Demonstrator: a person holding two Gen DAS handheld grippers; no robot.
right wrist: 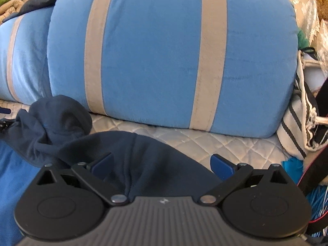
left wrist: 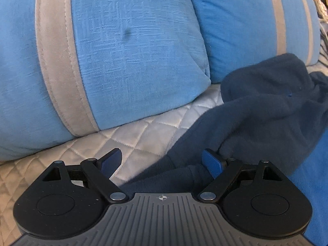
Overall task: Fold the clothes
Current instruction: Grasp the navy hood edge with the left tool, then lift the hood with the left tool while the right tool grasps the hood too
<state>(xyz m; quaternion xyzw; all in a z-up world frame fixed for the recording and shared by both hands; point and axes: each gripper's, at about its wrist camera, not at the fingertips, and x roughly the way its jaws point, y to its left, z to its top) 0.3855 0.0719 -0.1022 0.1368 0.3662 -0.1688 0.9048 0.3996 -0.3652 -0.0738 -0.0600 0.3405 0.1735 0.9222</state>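
A dark navy fleece garment lies crumpled on the white quilted bed cover. In the left wrist view my left gripper is open, its blue-padded fingers spread over the garment's lower edge, with a fold of fabric between them. In the right wrist view the same garment spreads under my right gripper, which is open with fabric between its fingers. A bunched part of the garment rises at the left.
Two big blue cushions with grey stripes stand against the back of the bed. A bright blue cloth lies at the left. Striped fabric and a bag crowd the right side.
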